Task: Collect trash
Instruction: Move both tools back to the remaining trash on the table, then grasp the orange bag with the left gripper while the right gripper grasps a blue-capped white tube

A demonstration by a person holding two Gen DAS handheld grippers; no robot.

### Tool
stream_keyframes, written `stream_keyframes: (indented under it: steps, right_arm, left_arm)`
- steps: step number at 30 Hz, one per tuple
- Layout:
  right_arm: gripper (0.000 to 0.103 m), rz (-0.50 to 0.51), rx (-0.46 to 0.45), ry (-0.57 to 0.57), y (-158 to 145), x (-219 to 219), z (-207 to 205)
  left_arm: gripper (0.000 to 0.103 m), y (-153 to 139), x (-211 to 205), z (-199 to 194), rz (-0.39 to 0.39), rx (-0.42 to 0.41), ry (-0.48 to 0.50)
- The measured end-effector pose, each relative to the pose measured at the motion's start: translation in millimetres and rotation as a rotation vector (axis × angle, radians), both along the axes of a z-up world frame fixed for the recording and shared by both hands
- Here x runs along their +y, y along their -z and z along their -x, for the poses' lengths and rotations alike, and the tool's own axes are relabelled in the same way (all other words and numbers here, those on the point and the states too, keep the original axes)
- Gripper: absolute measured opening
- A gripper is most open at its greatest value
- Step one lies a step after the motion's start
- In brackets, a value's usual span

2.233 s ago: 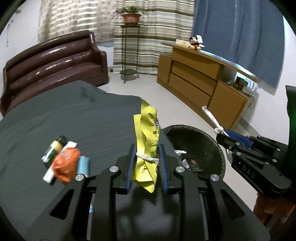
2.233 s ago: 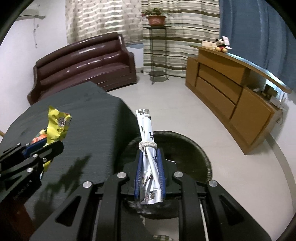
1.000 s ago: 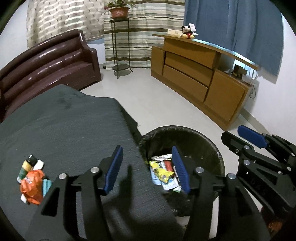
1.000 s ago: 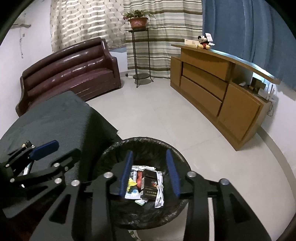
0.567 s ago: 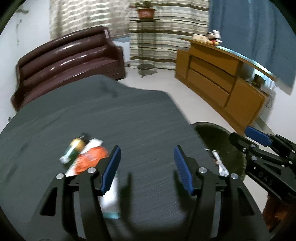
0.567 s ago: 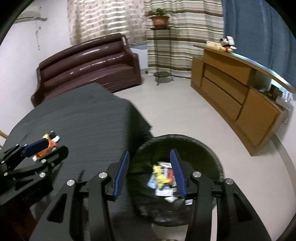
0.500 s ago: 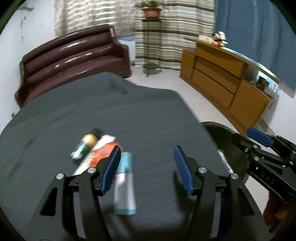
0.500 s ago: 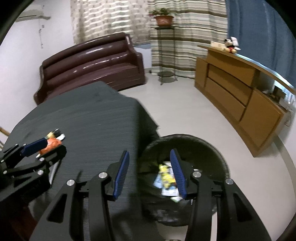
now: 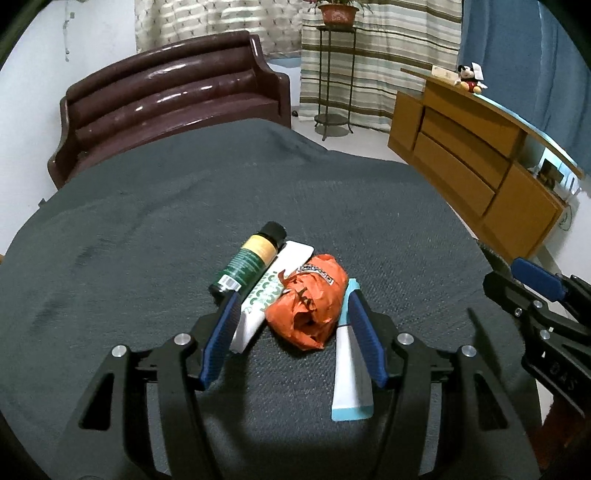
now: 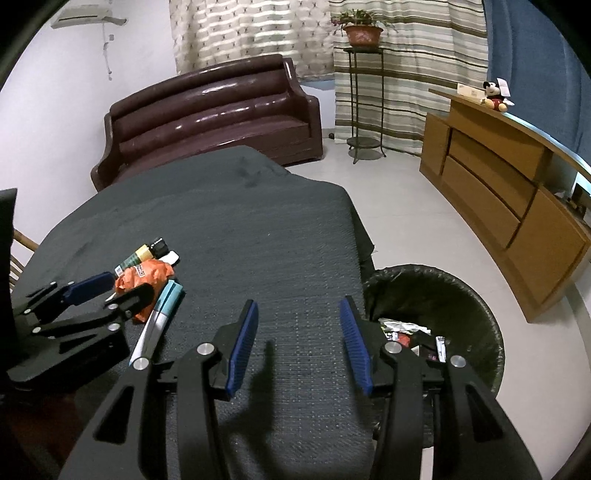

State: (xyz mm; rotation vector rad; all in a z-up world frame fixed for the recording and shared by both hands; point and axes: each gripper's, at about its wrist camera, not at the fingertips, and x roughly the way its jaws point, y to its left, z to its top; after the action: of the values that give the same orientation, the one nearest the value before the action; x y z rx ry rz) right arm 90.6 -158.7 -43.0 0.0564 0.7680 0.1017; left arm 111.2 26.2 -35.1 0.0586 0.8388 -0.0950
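The left gripper (image 9: 291,328) hangs over a table covered in dark grey cloth (image 9: 147,229), its jaws apart and not pressing on anything. A small heap of trash lies on the cloth at its tips. A crumpled orange wrapper (image 9: 308,306) sits in the gap between the 2 blue pads. A white tube with green print (image 9: 275,291) lies just left of the wrapper, its near end beside the left pad. A green bottle with a black cap (image 9: 251,260) lies against the far side of that tube. A white and light blue tube (image 9: 351,365) lies along the right pad, touching the wrapper.

The right gripper (image 10: 299,343) is also open with nothing between its blue pads; its jaws have just been opening. It hovers over the bare cloth near the table's right edge. Just beyond that edge, on the pale floor, stands a round bin with a black liner (image 10: 476,306), and several wrappers (image 10: 406,330) lie inside it.

Behind the table are a dark brown sofa (image 10: 210,110), a tall metal stand with a potted plant (image 10: 362,33), striped curtains (image 10: 406,55) and a long wooden cabinet (image 10: 509,192) with a small plush toy (image 10: 495,96) on top.
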Motion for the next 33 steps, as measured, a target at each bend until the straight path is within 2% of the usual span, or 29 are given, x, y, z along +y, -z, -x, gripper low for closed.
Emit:
stream_keyframes:
  steps: [2,5,9,16,21,27,33]
  right_arm:
    - [0.046,0.0,0.003,0.0,0.5,2.1,-2.3]
    - [0.046,-0.001,0.007,0.003,0.7,3.6,-4.8]
    - [0.046,0.0,0.01,0.005,1.1,5.2,-5.1]
    - [0.046,0.003,0.007,-0.009,-1.5,9.3,-5.3]
    - [0.046,0.009,0.001,-0.047,-3.7,24.8,-3.8]
    - [0.046,0.02,0.016,-0.106,0.1,54.1,-1.6]
    - [0.046,0.022,0.066,-0.162,9.0,87.4,-5.6]
  left_arm:
    - [0.058,2.2,-1.6,-2.8,0.005,0.013,0.012]
    - [0.045,2.4,-2.9,-6.8,0.011,0.015,0.029]
    - [0.042,1.8,-4.4,-4.5,0.022,0.007,0.064]
    - [0.042,-11.5,2.7,12.7,0.041,-0.042,0.067]
    - [0.042,-19.2,23.7,28.2,0.022,-0.069,0.025]
    - [0.042,-16.2,61.7,39.2,-0.008,-0.059,-0.052]
    - [0.042,-13.6,105.9,45.9,-0.01,-0.049,-0.13]
